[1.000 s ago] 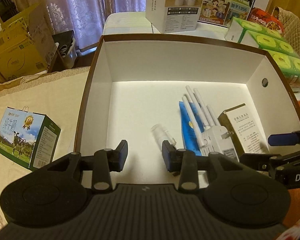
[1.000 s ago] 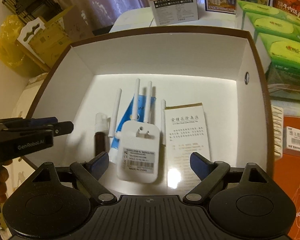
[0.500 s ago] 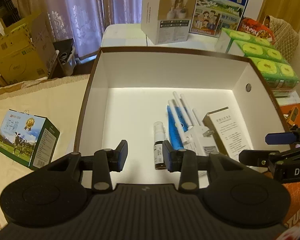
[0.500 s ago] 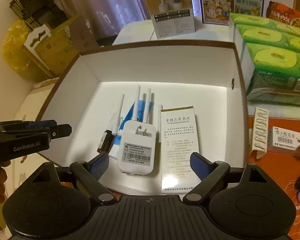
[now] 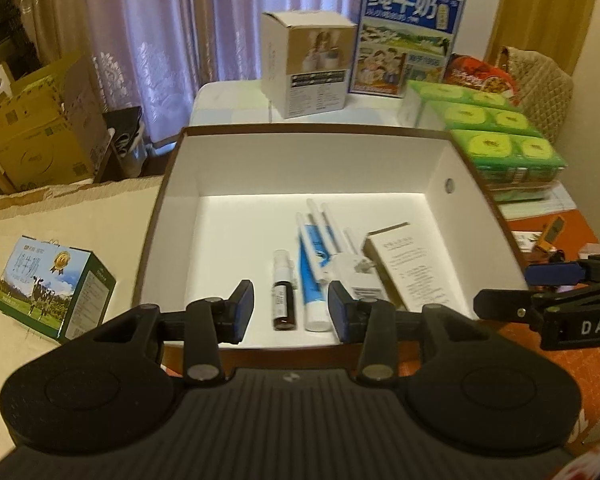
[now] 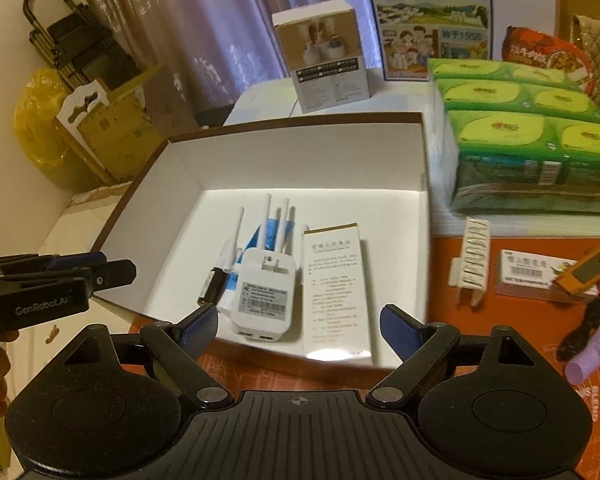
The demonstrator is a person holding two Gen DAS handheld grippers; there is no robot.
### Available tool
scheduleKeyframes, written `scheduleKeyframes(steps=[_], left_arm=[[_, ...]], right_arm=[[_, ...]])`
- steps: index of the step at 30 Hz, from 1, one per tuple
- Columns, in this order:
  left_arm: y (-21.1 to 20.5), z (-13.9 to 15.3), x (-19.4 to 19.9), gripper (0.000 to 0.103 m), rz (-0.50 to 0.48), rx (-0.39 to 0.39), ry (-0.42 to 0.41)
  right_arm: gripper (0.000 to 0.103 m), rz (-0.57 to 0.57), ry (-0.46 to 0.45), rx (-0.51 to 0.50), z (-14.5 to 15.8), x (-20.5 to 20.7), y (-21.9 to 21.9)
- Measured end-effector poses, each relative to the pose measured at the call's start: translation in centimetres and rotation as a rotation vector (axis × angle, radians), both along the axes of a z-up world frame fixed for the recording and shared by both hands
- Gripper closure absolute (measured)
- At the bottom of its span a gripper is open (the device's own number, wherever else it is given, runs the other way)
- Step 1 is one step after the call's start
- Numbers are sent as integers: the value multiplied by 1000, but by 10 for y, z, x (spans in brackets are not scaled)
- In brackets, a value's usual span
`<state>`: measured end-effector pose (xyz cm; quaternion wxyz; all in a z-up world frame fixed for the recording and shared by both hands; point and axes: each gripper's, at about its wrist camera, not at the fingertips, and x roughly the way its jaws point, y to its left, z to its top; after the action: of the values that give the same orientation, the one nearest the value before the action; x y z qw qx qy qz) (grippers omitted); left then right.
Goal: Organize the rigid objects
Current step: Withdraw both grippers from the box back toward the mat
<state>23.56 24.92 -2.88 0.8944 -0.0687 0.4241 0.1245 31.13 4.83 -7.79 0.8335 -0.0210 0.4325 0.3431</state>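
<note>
Rigid objects already sorted lie in the white storage box (image 5: 228, 168), the reference for all positions below. Left of the box, a milk carton (image 5: 52, 286) stands on the cream cloth, well apart from it. Inside, along the near wall from left to right: a small brown spray bottle (image 5: 283, 298), a blue-and-white tube (image 5: 311, 280), a white antenna repeater (image 6: 265, 294) lying partly on the tube, and a tall printed carton (image 6: 336, 296) flat beside it. The left gripper (image 5: 290, 314) hovers above the near rim over the bottle and tube; its jaws are opening, with nothing clamped between them. The right gripper (image 6: 298, 330) hovers over the repeater and carton, jaws spread wide, empty. Right of the box, on the orange mat, loose items remain, including a white comb-like holder (image 6: 473, 258) and a small labelled box (image 6: 528, 272). Judgement: placing appears complete; clear both grippers of the rim without touching the contents, then approach the next loose item squarely.
</note>
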Motion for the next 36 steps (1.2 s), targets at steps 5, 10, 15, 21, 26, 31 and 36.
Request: scheduleKeyframes(steps=[5,10,15,21,26,31,36], left_arm=[[-23,3,-9,66,-14,-12,-17],[-48,4,-19,64,-17,-23,-20],[-69,1,-28,62,12,-23,-12],[-104,-5,-36,62,63,-33,13],[-139,-5,-36,62,84,-43,26],[-176,-8,-32,62,73,-57,32],[-215,-16,-23,62,40,-73,44]], right_arm=[[18,6,-25,14,6,-12,-22],[18,20,-49,27,10,-22,-44],[18,44,-54,26,6,-25,-69],[18,79,-29,28,-1,-21,-101],[18,104,-22,40,1,-15,-135],[18,112,-24,42,1,-8,-168],[18,91,-33,30,0,-1,-203]])
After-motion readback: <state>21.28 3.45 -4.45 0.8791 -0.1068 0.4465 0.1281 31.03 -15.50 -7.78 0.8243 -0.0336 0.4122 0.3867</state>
